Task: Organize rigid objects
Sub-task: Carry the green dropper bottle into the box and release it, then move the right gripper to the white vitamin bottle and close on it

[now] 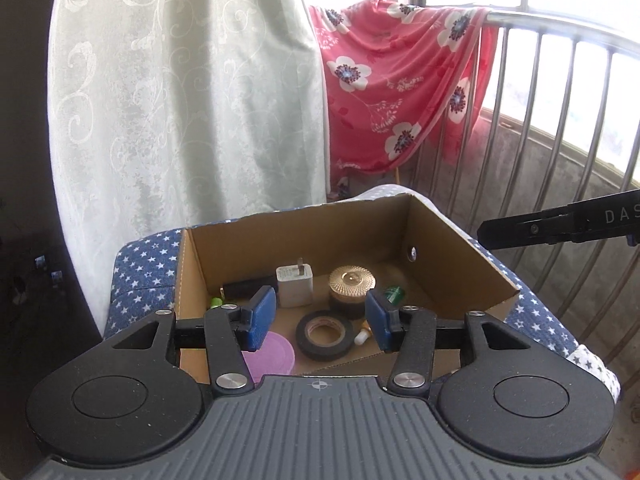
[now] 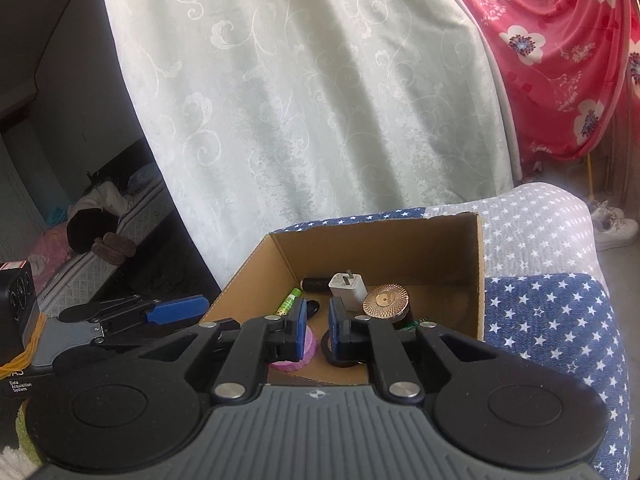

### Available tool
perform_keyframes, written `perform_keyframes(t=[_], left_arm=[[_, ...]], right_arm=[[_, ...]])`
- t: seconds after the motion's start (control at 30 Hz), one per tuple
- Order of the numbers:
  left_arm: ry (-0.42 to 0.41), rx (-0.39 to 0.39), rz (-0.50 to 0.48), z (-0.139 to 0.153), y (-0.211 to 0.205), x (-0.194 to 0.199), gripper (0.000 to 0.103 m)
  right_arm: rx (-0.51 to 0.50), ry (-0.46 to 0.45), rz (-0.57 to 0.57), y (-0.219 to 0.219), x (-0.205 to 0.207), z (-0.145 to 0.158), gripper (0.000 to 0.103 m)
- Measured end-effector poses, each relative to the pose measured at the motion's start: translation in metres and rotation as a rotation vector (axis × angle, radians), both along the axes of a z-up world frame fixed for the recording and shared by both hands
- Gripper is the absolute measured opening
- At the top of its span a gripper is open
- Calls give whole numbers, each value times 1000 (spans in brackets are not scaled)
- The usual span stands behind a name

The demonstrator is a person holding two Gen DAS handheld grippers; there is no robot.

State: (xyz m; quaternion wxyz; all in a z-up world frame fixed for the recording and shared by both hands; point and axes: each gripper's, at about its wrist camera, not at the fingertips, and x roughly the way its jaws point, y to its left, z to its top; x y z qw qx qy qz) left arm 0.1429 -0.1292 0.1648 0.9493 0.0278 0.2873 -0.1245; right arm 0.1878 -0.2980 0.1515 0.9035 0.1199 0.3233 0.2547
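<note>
Above the cardboard box point(image 1: 460, 240), the left tongs point(image 1: 320, 316) hang open and empty, the right tongs point(image 2: 318, 328) nearly closed on nothing; tape roll point(image 1: 324, 334), charger point(image 1: 294, 284) and gold-lidded jar point(image 1: 352, 282) lie inside, apparently gathered for sorting.

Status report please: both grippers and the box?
Left gripper open, empty. Right gripper nearly shut, empty. Brown cardboard box holds black tape roll, white charger plug. Nothing blocking.

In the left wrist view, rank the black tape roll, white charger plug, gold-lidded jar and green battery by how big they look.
1. Black tape roll, though it lies nearest the camera.
2. Gold-lidded jar and white charger plug: too alike to rank.
3. Green battery, only its tip showing.
</note>
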Motion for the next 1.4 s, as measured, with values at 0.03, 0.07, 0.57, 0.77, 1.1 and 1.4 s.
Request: perform_keyframes(t=[0.03, 0.07, 0.57, 0.77, 1.1, 1.4], left_arm=[[-3, -4, 3, 1, 3, -4, 49], [-7, -7, 5, 2, 5, -9, 50], [1, 31, 76, -33, 52, -60, 62], [31, 41, 118, -59, 59, -52, 62], [64, 2, 117, -85, 65, -26, 64], [89, -17, 100, -93, 57, -18, 60]], right_arm=[[13, 3, -4, 0, -4, -2, 14], [26, 5, -6, 0, -8, -3, 14], [86, -10, 62, 57, -62, -35, 57], [104, 68, 102, 90, -50, -52, 59], [122, 199, 117, 129, -20, -78, 59], [166, 279, 99, 140, 5, -93, 59]])
